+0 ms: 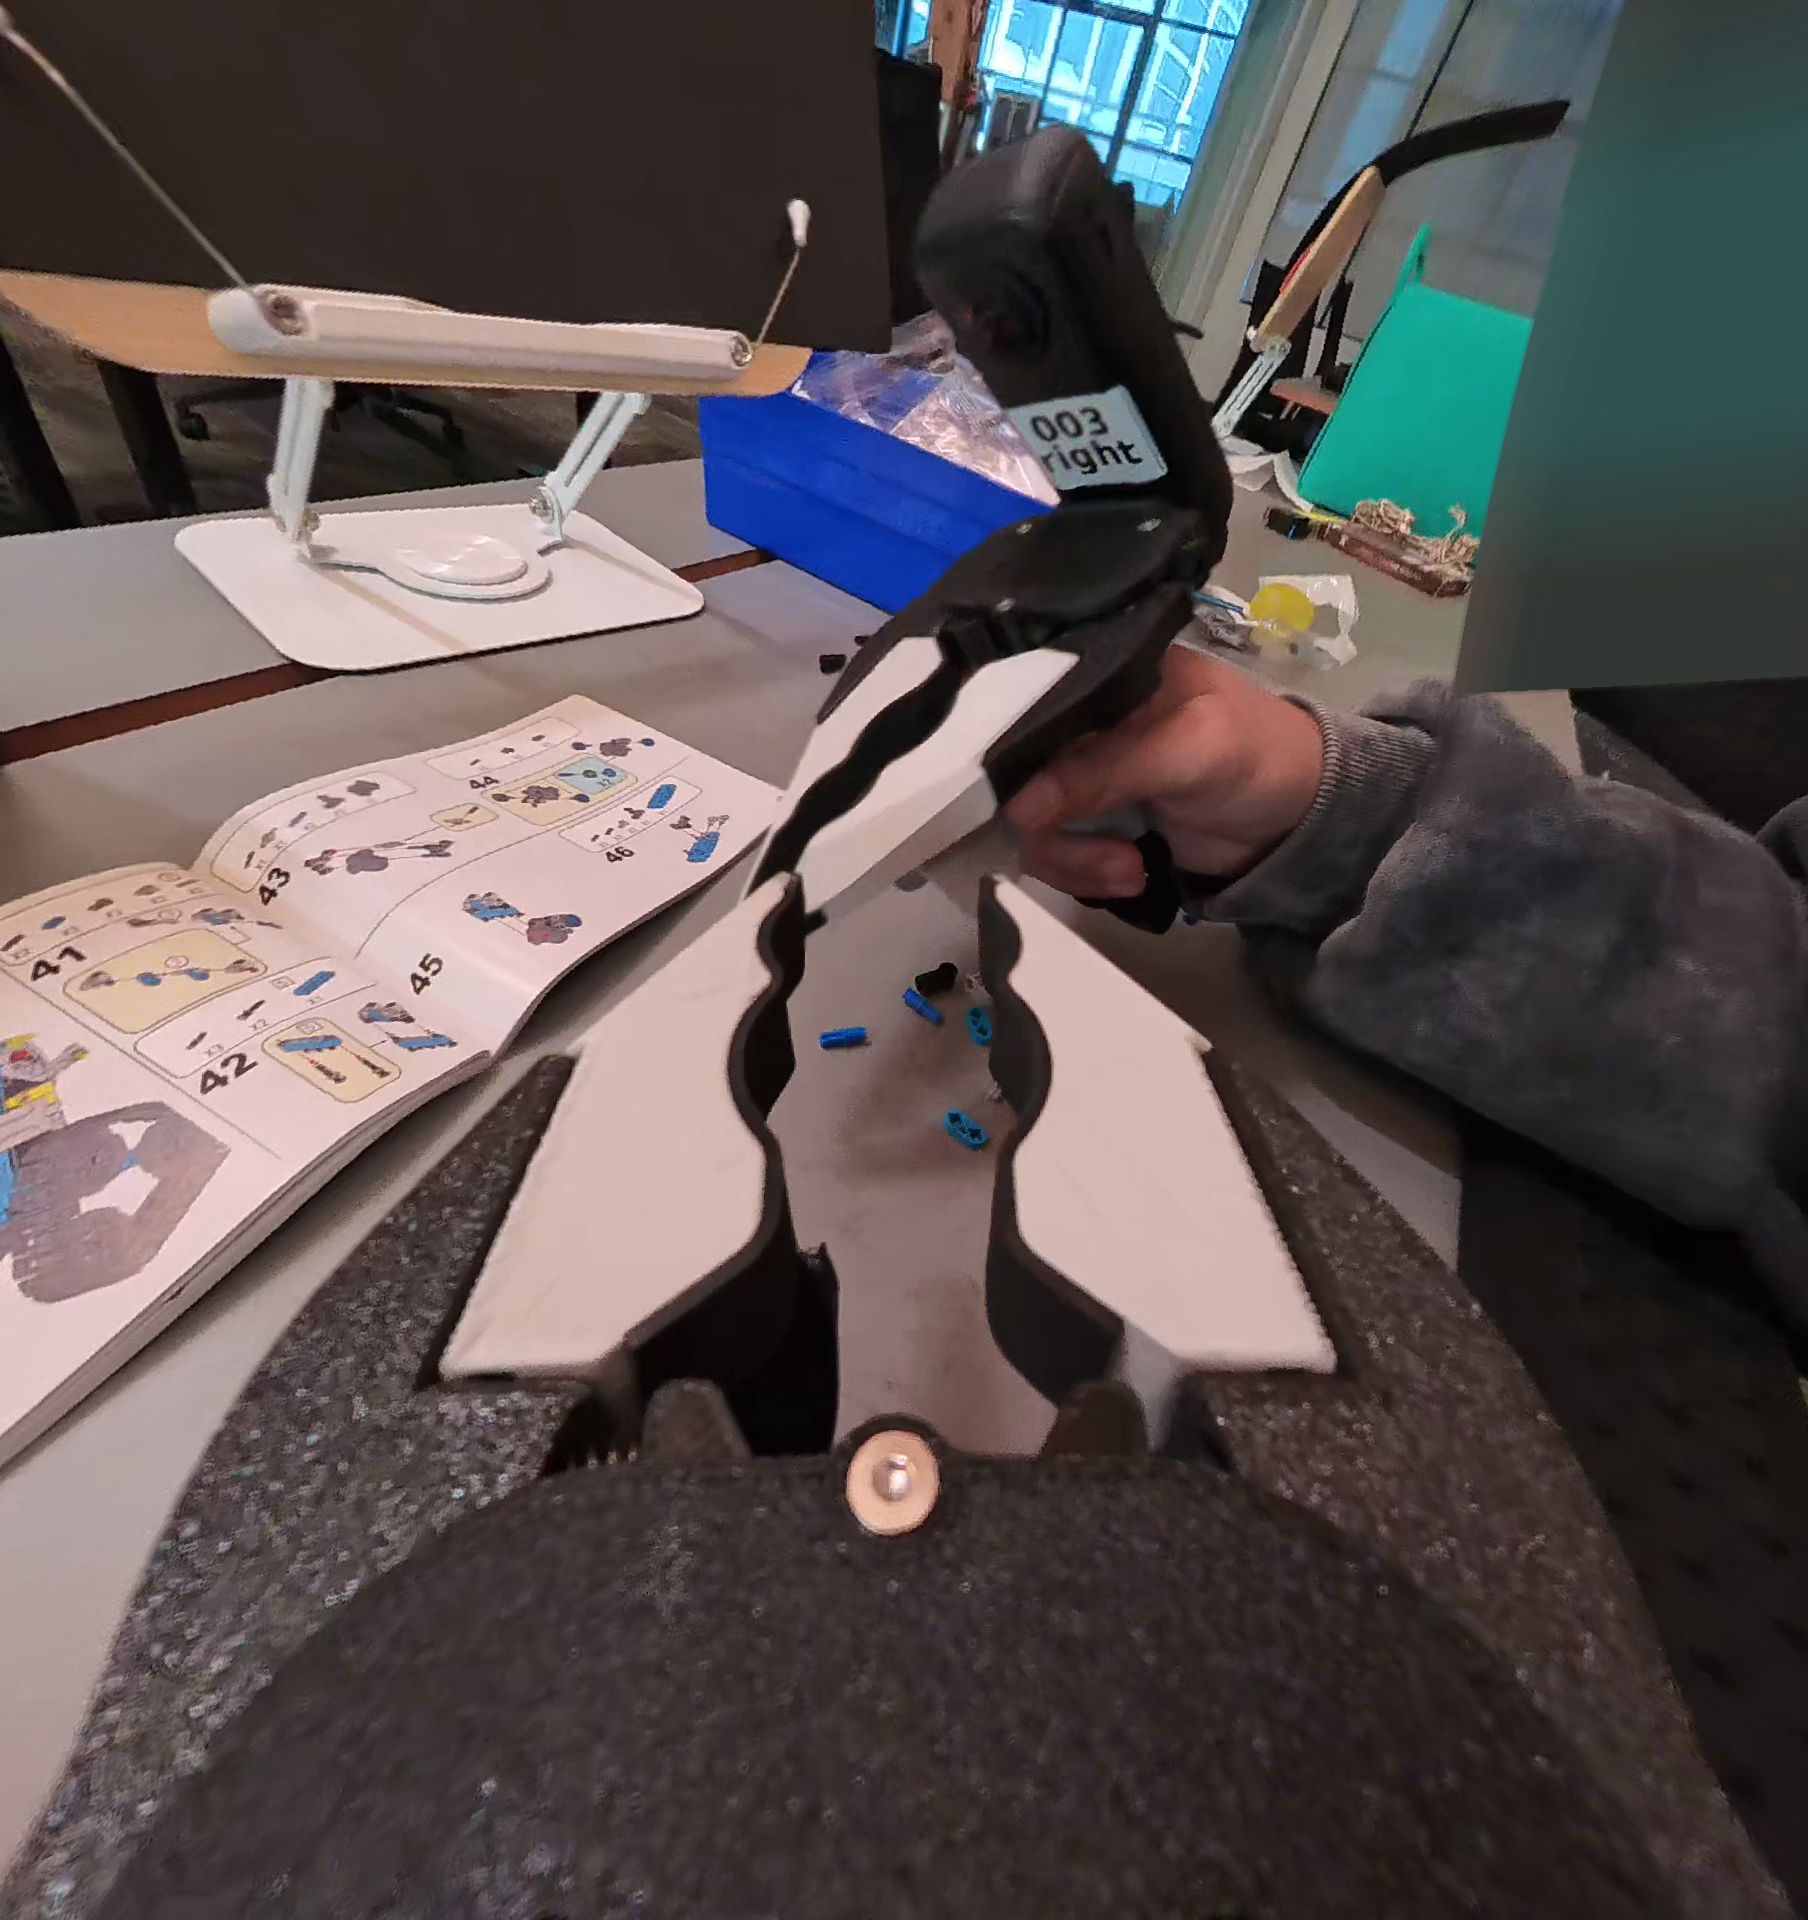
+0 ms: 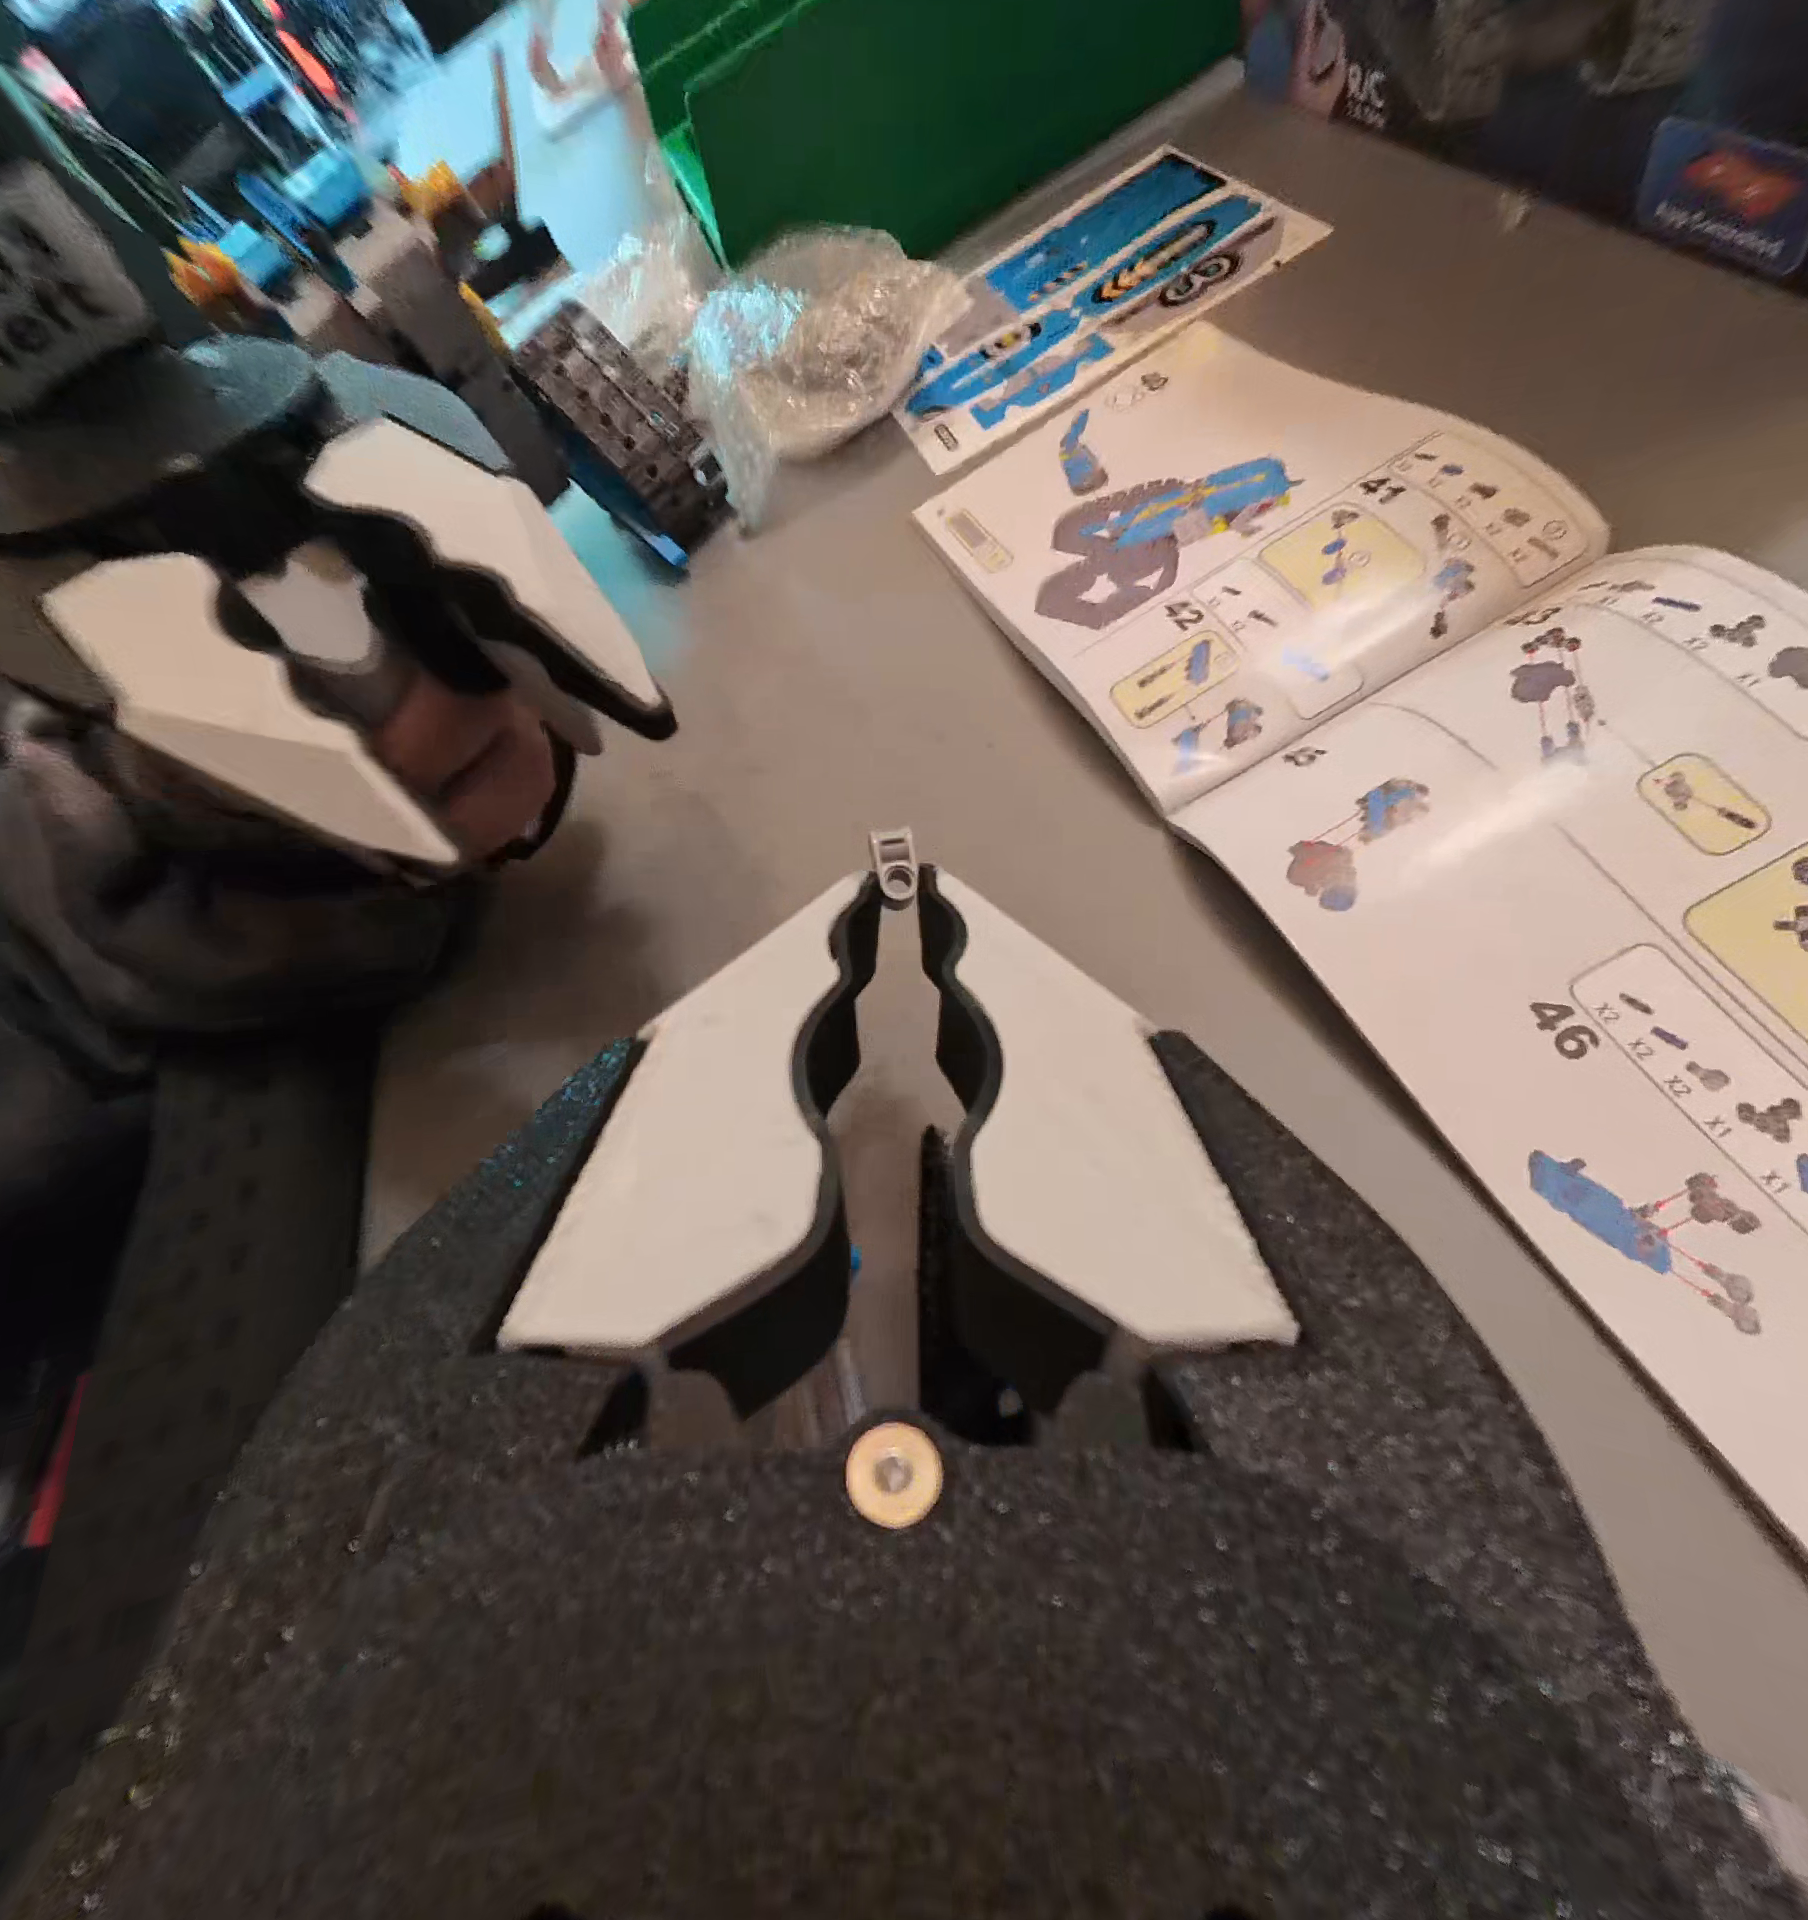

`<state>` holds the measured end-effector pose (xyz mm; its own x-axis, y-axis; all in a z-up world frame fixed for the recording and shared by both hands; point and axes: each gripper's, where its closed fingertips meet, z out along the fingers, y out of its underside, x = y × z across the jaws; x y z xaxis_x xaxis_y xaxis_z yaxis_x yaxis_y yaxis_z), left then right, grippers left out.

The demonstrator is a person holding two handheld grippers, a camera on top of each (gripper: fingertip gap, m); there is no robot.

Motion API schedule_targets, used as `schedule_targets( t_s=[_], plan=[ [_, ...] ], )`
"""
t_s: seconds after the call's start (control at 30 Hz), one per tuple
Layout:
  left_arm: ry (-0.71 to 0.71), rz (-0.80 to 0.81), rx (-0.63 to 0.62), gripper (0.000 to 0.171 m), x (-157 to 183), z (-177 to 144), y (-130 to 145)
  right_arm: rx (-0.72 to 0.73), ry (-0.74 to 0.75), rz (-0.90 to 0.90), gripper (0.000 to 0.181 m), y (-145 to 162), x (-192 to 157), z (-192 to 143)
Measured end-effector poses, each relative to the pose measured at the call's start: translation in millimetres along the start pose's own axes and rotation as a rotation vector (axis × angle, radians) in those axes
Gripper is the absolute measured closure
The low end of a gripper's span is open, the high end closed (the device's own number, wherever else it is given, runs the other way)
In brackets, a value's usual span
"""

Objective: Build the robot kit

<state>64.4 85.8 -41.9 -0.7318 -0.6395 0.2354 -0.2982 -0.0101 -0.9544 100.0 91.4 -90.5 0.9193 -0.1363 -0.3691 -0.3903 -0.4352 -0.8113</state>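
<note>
Grey connector piece (image 2: 895, 861) pinched at tip of right claw (image 2: 897, 883), long axis running forward past the fingertips, holed end outward, above grey surface (image 2: 827, 665).

Left claw (image 1: 889, 894) spread apart, gripping nothing, hovering over small blue pins (image 1: 843, 1037) and black peg (image 1: 936, 978); open instruction booklet (image 1: 256, 966) lying beside.

My left gripper (image 1: 884, 904): two white wedge-shaped fingers (image 1: 661, 1143) edged in wavy black rubber, seated in a speckled black body with one silver screw (image 1: 892, 1488) at 6 o'clock. My right gripper (image 2: 902, 883): identical fingers, body and screw (image 2: 893, 1473); its black housing carries a pale label (image 1: 1087, 445). A dark grey fleece sleeve (image 1: 1523, 935) enters at 3 o'clock.
</note>
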Motion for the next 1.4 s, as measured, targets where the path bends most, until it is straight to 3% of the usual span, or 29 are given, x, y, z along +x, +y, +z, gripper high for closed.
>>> schedule_targets(
  t_s=[0.17,0.23,0.47,0.6,0.8,0.9,1.13,1.27,1.4],
  plan=[
    [0.044,-0.136,-0.023,0.138,-8.4,-0.7,9.4,0.229,-0.260,0.246,0.175,-35.8,-23.9,-16.2],
    [0.093,-0.182,-0.029,0.138,-4.7,0.7,11.1,0.261,-0.300,0.328,0.175,-37.1,-20.1,-18.6],
    [0.078,-0.065,-0.073,0.138,-2.3,6.4,22.7,0.289,-0.553,0.644,0.175,-30.0,-18.5,-21.9],
    [0.168,-0.077,-0.100,0.138,12.2,9.0,28.0,0.269,-0.614,0.622,0.175,-29.0,-28.3,-24.4],
    [0.211,-0.030,0.135,0.139,21.3,-10.0,-12.5,0.242,-0.662,0.648,0.174,-25.3,-32.9,-24.8],
    [0.288,-0.056,0.180,0.146,32.6,-17.8,-21.6,0.261,-0.693,0.673,0.174,-28.1,-33.9,-26.0],
    [0.276,0.045,0.059,0.145,40.7,-9.4,-0.7,0.266,-0.696,0.705,0.175,-26.5,-31.0,-24.3],
    [0.178,0.184,0.002,0.135,35.6,-0.6,17.6,0.260,-0.690,0.708,0.175,-24.6,-29.7,-23.8],
    [0.144,0.264,-0.035,0.136,31.4,4.2,29.9,0.158,-0.691,0.651,0.175,-10.7,-35.9,-20.5]
  ],
)
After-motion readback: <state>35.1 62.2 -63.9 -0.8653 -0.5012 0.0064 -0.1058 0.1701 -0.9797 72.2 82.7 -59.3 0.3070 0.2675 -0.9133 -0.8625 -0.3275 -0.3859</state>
